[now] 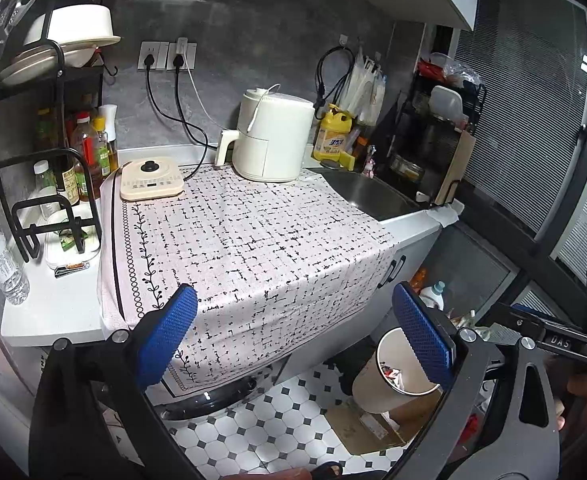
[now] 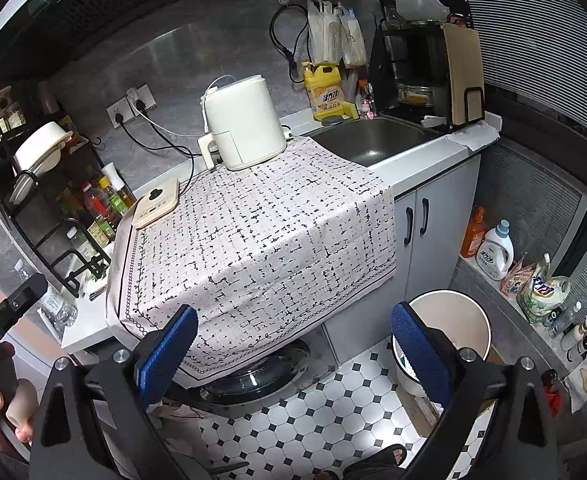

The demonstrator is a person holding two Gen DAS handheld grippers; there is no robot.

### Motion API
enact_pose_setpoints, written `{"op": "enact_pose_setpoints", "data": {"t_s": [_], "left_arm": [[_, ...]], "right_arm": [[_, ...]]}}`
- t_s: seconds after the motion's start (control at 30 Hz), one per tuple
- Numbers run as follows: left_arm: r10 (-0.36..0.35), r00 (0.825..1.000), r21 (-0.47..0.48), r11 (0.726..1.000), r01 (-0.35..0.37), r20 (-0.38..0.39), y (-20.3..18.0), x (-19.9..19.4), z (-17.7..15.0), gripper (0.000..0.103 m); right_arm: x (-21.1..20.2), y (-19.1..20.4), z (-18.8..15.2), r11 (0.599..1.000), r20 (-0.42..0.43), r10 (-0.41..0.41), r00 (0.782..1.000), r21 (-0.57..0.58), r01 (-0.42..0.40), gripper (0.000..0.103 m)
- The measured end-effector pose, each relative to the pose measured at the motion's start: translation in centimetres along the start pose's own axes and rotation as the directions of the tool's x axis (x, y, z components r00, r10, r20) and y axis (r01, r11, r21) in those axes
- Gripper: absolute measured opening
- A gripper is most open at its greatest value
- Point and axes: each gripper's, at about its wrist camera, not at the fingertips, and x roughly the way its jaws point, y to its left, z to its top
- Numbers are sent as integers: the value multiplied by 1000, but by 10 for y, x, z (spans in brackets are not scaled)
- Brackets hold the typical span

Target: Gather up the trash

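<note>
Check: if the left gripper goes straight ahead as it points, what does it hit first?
Likely the patterned cloth over the counter: it fills the view between the open left gripper fingers. Nothing shows nearer, though depth is unclear.

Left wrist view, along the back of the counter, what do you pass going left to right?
Sauce bottles → flat control unit → air fryer → yellow detergent bottle → sink → cutting board.
</note>
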Motion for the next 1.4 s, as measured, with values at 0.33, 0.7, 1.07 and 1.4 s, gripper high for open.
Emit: {"op": "enact_pose_setpoints", "data": {"t_s": [0.33, 0.7, 1.07, 1.4], "left_arm": [[1, 1000, 7, 1000, -1, -1, 3, 4, 5, 97], [-10, 1000, 1, 1000, 10, -8, 3, 6, 8, 97], [-23, 1000, 15, 1000, 23, 1, 1, 6, 7, 97], [-43, 999, 33, 998, 43, -17, -9, 14, 9, 97]], "right_arm": [[8, 1, 4, 1000, 3, -8, 1000, 17, 8, 95], [9, 1, 3, 999, -8, -24, 1000, 25, 24, 95], [2, 0, 1, 999, -5, -43, 999, 23, 43, 95], [-2, -14, -3, 997, -7, -60, 998, 51, 60, 95]]}}
